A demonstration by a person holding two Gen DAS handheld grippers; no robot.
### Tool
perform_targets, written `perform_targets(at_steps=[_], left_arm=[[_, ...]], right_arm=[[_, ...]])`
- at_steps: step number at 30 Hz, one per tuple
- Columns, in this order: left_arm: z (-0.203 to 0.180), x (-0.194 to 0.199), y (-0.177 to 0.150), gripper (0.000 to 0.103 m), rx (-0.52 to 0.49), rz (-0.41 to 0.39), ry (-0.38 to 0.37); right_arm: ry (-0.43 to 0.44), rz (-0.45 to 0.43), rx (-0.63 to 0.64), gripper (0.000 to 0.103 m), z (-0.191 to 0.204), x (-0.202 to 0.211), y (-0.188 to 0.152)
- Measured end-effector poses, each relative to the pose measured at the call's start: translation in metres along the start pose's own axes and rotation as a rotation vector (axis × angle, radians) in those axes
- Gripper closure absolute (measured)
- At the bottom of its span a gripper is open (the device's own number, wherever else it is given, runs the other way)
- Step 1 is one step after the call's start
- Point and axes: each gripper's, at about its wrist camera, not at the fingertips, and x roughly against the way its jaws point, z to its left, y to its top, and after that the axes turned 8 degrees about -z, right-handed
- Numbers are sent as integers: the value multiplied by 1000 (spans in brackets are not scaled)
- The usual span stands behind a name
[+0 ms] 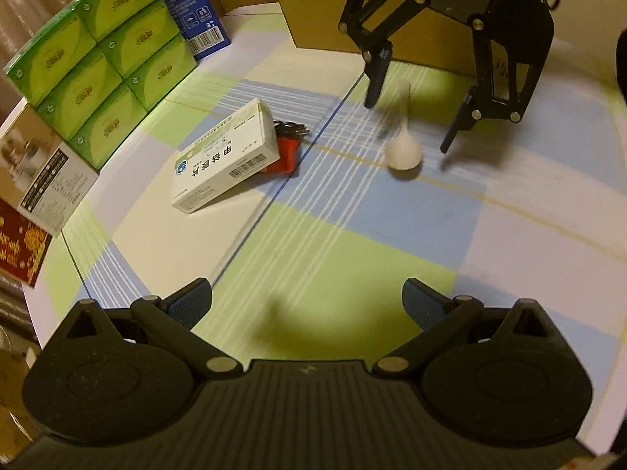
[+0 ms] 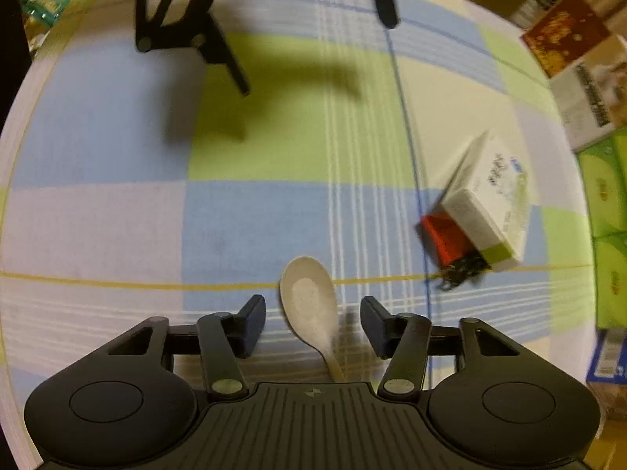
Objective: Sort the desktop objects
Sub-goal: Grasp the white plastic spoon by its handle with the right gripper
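— Spoon point(image 2: 309, 305) lies between our right claw point(image 2: 312, 325) fingers, untouched on the cloth; left claw point(image 1: 307, 305) hangs released, empty.
— Then we squeeze its neck next, lift.

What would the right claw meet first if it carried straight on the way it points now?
Most likely the white spoon, which lies between the right claw's open fingers with its handle running back under the claw. Below it is only the checked tablecloth. Depth is hard to judge.
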Motion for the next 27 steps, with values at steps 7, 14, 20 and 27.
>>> perform_targets(at_steps=[7,14,20,27], left_arm=[[8,-19,-5,1,-43,-6,-34],[12,-29,-9,1,-56,-15,-52],[15,-32,-9,1,-49,-21,-62],[12,-33,-7,1,-60,-14,-62]], right_arm=[[73,9,-36,56,-18,-11,-5],[123,-8,-105,70,-31,-10,-6],[124,-9,-136,79,-26,-5,-7],[83,-31,-160,79,-23,-2,-3]])
